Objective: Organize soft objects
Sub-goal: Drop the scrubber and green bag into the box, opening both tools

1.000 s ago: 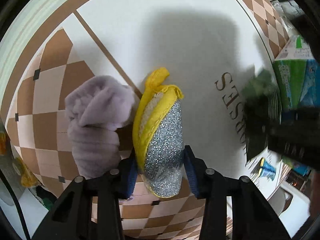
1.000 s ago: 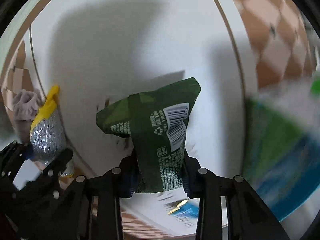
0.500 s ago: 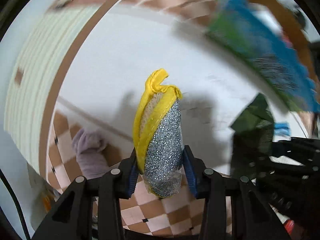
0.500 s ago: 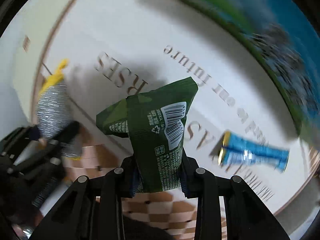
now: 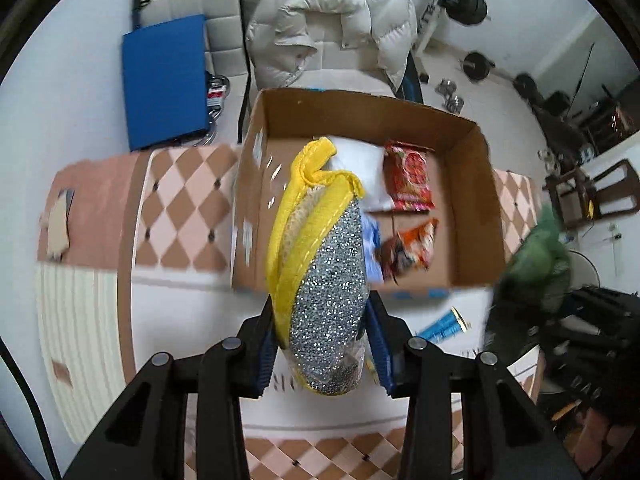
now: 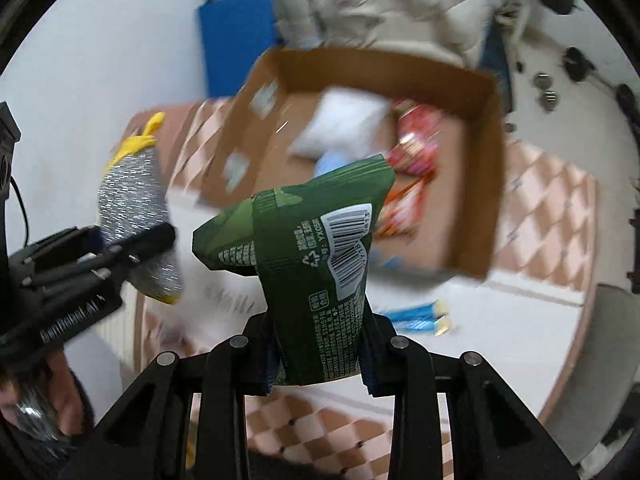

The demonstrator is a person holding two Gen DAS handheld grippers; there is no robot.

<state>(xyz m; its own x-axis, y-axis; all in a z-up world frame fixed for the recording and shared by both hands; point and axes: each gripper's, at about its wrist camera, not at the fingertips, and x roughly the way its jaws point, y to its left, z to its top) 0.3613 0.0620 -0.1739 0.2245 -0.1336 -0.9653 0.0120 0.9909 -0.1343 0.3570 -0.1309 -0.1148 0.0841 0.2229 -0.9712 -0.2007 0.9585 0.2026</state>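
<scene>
My left gripper (image 5: 322,344) is shut on a yellow and silver glitter sponge (image 5: 320,268), held up in front of an open cardboard box (image 5: 468,184). My right gripper (image 6: 320,356) is shut on a green snack packet (image 6: 316,264), also raised before the box (image 6: 480,168). The box holds a white pillow-like pack (image 5: 360,168), red snack packets (image 5: 408,176) and an orange one (image 5: 412,244). The sponge and left gripper show at the left of the right wrist view (image 6: 132,200). The green packet shows blurred at the right of the left wrist view (image 5: 536,256).
A blue wrapped bar (image 5: 440,326) lies on the white tabletop (image 5: 180,312) in front of the box; it also shows in the right wrist view (image 6: 416,316). Behind the box are a white puffy jacket (image 5: 332,20), a blue pad (image 5: 164,80) and gym weights (image 5: 472,4).
Both grippers have swung up from facing the tabletop to facing the cardboard box, each still holding its item. The purple fluffy cloth has left the view.
</scene>
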